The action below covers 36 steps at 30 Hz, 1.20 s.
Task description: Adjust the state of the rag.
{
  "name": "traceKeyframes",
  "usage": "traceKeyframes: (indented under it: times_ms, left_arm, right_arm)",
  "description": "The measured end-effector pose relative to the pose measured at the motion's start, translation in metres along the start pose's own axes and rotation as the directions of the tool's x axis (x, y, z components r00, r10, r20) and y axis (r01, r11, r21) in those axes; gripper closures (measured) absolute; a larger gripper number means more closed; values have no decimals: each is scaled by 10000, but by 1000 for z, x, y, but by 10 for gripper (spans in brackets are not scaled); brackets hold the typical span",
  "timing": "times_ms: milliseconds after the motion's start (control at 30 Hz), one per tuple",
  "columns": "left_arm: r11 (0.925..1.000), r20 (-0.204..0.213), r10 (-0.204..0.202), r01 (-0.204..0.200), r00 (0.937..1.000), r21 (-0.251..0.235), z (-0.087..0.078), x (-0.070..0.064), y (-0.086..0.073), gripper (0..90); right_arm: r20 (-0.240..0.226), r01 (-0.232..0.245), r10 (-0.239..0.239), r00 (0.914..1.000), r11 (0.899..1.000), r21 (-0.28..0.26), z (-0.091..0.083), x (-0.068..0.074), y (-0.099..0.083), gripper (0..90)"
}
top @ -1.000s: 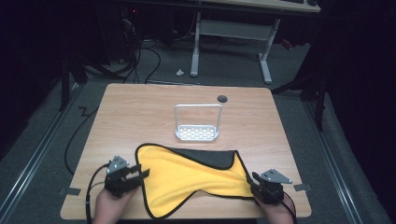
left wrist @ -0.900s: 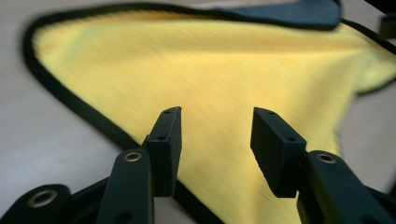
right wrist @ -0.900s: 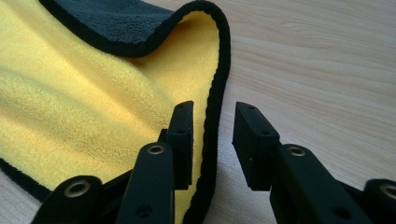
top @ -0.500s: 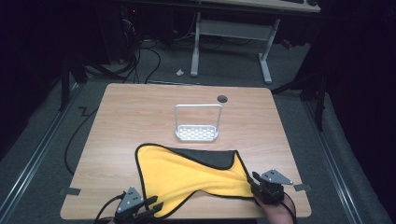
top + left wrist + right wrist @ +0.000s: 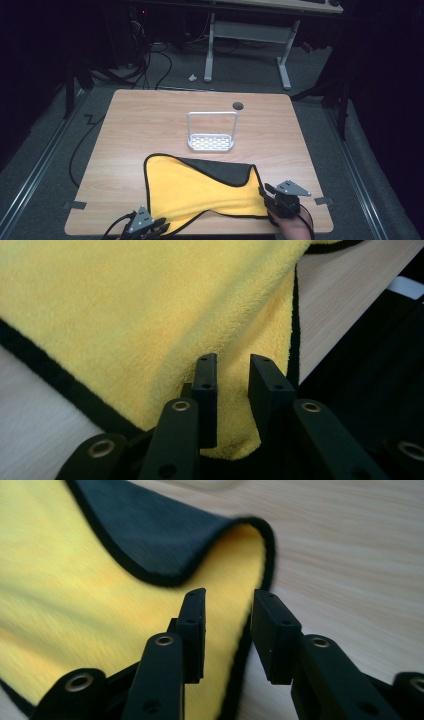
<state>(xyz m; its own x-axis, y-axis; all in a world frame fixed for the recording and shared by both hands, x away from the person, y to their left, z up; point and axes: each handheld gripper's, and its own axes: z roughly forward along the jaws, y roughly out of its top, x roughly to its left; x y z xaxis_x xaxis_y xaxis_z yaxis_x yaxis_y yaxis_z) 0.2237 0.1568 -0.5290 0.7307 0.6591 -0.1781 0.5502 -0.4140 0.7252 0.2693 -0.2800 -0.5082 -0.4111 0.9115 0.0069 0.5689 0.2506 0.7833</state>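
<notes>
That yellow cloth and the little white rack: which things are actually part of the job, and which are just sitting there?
In the job:
- yellow cloth, black-edged, one part folded over
- left gripper, open at its near corner
- right gripper, open at its right edge

Just lying about:
- white rack, apart from the cloth
- dark round hole in the table

In the left gripper view, the left gripper [image 5: 232, 367] has its two black jaws set slightly apart, with a fold of the yellow microfibre cloth [image 5: 150, 310] lying in the gap between them. The cloth has a black trim along its edge and covers most of the wooden worktop [image 5: 345, 295], whose pale surface shows at lower left and upper right. Beyond the worktop's edge at right, all is dark.
</notes>
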Motion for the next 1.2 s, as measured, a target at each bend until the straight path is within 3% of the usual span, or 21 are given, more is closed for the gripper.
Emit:
traceKeyframes:
  times_ms: [67,133,200,233,333,367,400,433,467,500,667,733,800,833,867,933,967,1133,1167,1200]
  left_arm:
    - [10000,24,-94,94,10000,12,-5,4,-3,734]
    - [9998,52,-213,213,9998,6,-7,7,-4,729]
    - [9994,81,-348,348,9994,-16,-10,12,-7,729]
    - [9994,81,-348,348,9994,-16,-10,12,-7,732]
    - [9997,23,-246,246,9997,-38,-10,13,-7,741]
    - [9999,-102,-149,149,9998,-69,-10,12,-8,748]
    - [9999,-163,-114,113,9998,-62,-10,11,-8,750]
    - [9999,-163,-114,113,9998,-62,-10,11,-8,756]
    - [10000,-209,-75,74,9998,-63,-10,11,-8,756]
    - [10000,-243,-23,22,9997,-36,-10,12,-8,786]
    - [9995,-415,-305,302,9987,-77,-13,25,-7,816]
    - [9992,-570,-406,402,9975,-75,-14,31,-6,840]
    - [9984,-477,-567,564,9972,-82,-14,35,-7,860]
    - [9985,-533,-536,532,9971,-94,-14,34,-7,865]
    - [9985,-600,-533,528,9968,-105,-14,33,-7,865]
    - [9990,-709,-438,435,9965,-54,-14,31,-7,865]
    - [9992,-765,-407,406,9962,-33,-15,30,-7,865]
    - [9991,-797,-414,407,9960,-98,-16,30,-9,900]
    - [9990,-759,-452,447,9961,-79,-16,31,-9,900]
    - [9987,-720,-507,501,9961,-102,-16,31,-9,900]
  right_arm:
    - [-605,-65,55,9982,9998,-165,4,11,10,629]
    - [-811,41,-58,9967,9998,-208,6,16,14,599]
    - [-852,1067,-1083,9905,9940,-232,21,40,31,548]
    - [-852,1067,-1083,9905,9940,-232,21,40,31,548]
    - [-653,1650,-1625,9845,9856,357,47,48,41,536]
    - [-444,1908,-1868,9814,9751,1134,65,47,41,590]
    - [-564,1865,-1805,9819,9737,1310,70,46,39,671]
    - [-564,1865,-1805,9819,9737,1310,70,46,39,671]
    - [-717,1622,-1540,9855,9785,1273,70,44,39,735]
    - [-598,1659,-1588,9855,9755,1442,67,44,39,861]
    - [-733,1705,-1611,9842,9741,1485,53,47,31,879]
    - [-539,1580,-1525,9868,9802,1194,44,46,28,880]
    - [-136,1366,-1360,9906,9878,744,37,38,33,880]
    - [282,996,-1008,9945,9942,399,37,24,42,880]
    - [282,996,-1008,9945,9942,399,37,24,42,880]
    - [422,727,-734,9964,9972,181,42,11,51,879]
    - [637,472,-481,9968,9988,162,54,-3,63,879]
    - [864,104,-139,9962,9991,406,79,-21,77,871]
    - [908,-99,61,9958,9991,424,87,-27,80,855]
    - [1228,-160,85,9924,9981,603,99,-32,83,767]
